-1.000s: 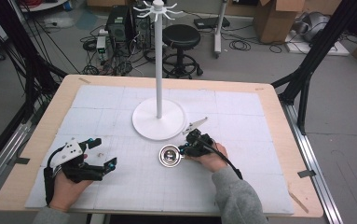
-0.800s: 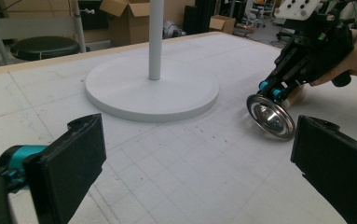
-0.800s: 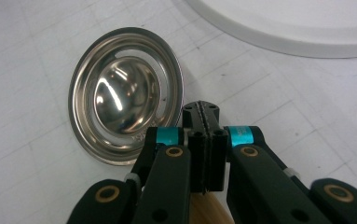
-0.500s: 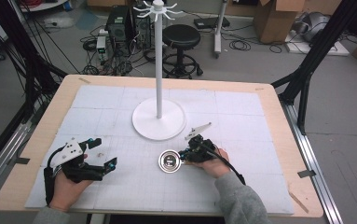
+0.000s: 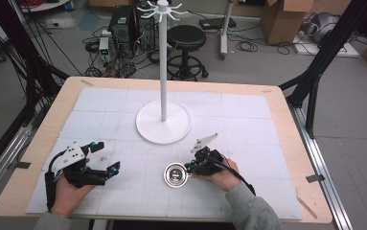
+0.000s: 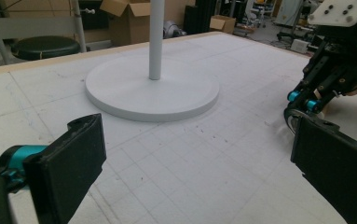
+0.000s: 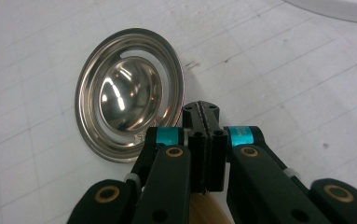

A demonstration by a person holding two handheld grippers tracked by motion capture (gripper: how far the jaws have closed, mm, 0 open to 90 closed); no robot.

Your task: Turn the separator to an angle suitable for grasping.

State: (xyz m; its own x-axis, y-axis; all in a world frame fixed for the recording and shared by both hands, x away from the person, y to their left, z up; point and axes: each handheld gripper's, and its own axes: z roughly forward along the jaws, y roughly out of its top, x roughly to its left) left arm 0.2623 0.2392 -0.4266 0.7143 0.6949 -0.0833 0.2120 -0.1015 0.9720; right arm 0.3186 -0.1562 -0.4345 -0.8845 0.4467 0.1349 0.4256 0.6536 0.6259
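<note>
Right gripper pinched fully closed beside the steel dish, holding nothing.

Your closed jaws sit just at the rim of the dish, which lies flat on the white mat near the stand's base. Push in like this and you likely shove or tip it instead of grasping. Your left gripper rests wide open, well apart.

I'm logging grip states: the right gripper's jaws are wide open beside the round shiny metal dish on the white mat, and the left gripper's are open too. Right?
Not quite. The right gripper has its jaws pressed shut with nothing between them, as the right gripper view shows. It does sit beside the round shiny metal dish, and the left gripper is open.
</note>
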